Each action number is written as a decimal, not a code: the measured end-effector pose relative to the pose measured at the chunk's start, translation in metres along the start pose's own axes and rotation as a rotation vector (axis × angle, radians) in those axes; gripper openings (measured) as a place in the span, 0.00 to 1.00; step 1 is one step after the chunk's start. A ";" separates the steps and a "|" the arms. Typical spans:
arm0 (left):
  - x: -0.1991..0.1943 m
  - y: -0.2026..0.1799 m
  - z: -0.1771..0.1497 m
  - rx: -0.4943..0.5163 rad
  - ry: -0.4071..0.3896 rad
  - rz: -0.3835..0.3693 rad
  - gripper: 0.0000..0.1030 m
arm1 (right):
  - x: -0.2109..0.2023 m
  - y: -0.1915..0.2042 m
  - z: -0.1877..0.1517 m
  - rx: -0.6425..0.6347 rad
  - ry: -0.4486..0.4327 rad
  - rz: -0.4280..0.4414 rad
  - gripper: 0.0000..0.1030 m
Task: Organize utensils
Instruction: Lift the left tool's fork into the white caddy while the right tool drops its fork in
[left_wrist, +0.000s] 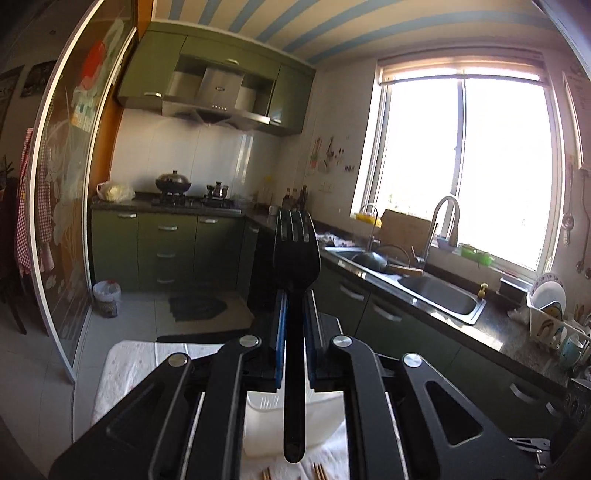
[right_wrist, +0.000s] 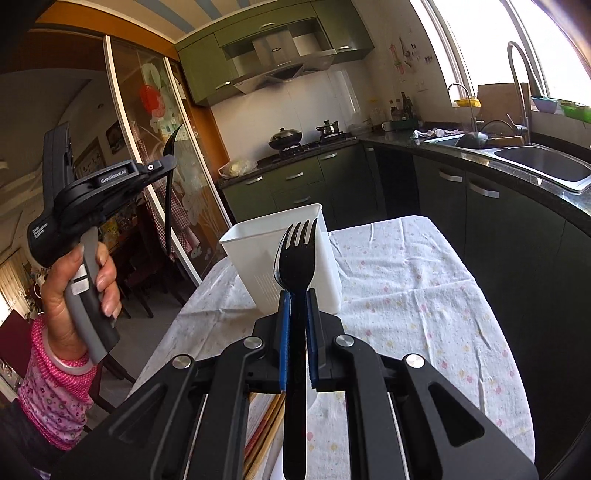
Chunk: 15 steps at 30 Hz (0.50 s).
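My left gripper (left_wrist: 294, 299) is shut on a black plastic fork (left_wrist: 296, 251), held up high with its tines pointing away. That gripper (right_wrist: 162, 166) and its fork (right_wrist: 170, 192) also show at the left of the right wrist view. My right gripper (right_wrist: 296, 299) is shut on a second black fork (right_wrist: 296, 258), tines up, just in front of a white plastic utensil holder (right_wrist: 258, 251) on the table. The holder (left_wrist: 266, 428) lies below the left gripper. Wooden chopsticks (right_wrist: 264, 432) lie on the cloth under the right gripper; their ends (left_wrist: 319, 472) show in the left wrist view.
The table has a white floral cloth (right_wrist: 406, 295). A dark counter with a steel sink (right_wrist: 543, 166) and tap runs along the right. A stove with pots (right_wrist: 284, 138) stands at the back. A glass sliding door (right_wrist: 147, 147) is on the left.
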<state>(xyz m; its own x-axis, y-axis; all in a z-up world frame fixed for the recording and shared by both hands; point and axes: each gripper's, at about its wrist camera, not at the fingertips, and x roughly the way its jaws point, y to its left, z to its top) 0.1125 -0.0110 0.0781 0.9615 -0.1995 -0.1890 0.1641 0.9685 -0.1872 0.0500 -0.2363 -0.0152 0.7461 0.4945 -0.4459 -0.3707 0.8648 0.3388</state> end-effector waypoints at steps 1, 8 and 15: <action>0.010 0.001 0.000 -0.001 -0.026 0.011 0.09 | 0.000 -0.001 0.001 0.003 -0.001 -0.001 0.09; 0.079 0.013 -0.022 -0.048 -0.007 0.067 0.09 | -0.002 -0.014 0.004 0.018 -0.024 -0.005 0.09; 0.092 0.014 -0.054 -0.028 0.043 0.085 0.09 | 0.013 -0.018 0.018 0.012 -0.040 -0.002 0.09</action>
<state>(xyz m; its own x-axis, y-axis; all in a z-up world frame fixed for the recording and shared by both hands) 0.1914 -0.0240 0.0062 0.9614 -0.1230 -0.2461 0.0750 0.9778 -0.1958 0.0760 -0.2469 -0.0123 0.7685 0.4883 -0.4135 -0.3621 0.8647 0.3481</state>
